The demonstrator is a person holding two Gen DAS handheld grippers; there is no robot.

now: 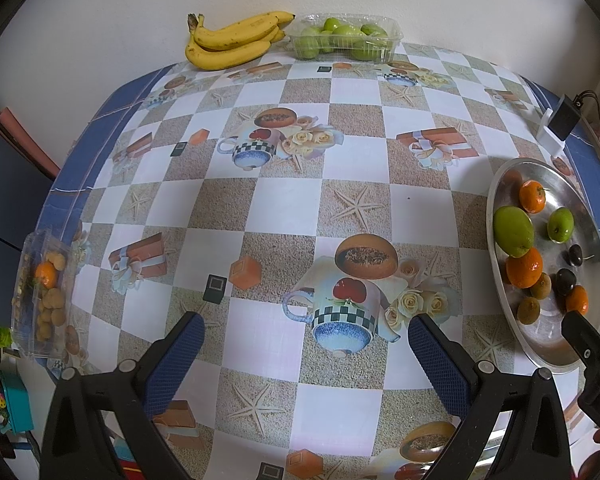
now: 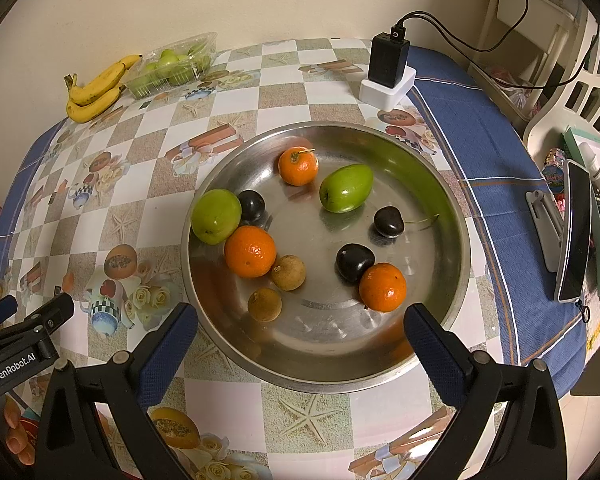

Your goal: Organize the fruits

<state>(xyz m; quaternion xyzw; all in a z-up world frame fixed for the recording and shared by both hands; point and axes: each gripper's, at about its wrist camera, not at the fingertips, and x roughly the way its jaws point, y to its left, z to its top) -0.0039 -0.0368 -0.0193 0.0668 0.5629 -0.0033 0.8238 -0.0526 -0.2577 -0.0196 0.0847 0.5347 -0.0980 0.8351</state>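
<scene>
A steel bowl (image 2: pixel 440 184) holds mixed fruit: three oranges (image 2: pixel 250 251), two green fruits (image 2: pixel 346 188), three dark cherries (image 2: pixel 355 261) and two brown longans (image 2: pixel 288 272). It also shows at the right of the left wrist view (image 1: pixel 500 280). My right gripper (image 2: pixel 300 332) is open and empty, just above the bowl's near rim. My left gripper (image 1: pixel 306 338) is open and empty over the bare tablecloth, left of the bowl. A clear box (image 1: pixel 44 292) with longans and an orange sits at the table's left edge.
Bananas (image 1: pixel 232 40) and a clear tray of green fruit (image 1: pixel 346 38) lie at the far edge by the wall. A black charger on a white base (image 2: pixel 388 68) stands behind the bowl. A phone on a stand (image 2: pixel 576 232) and clutter sit to the right.
</scene>
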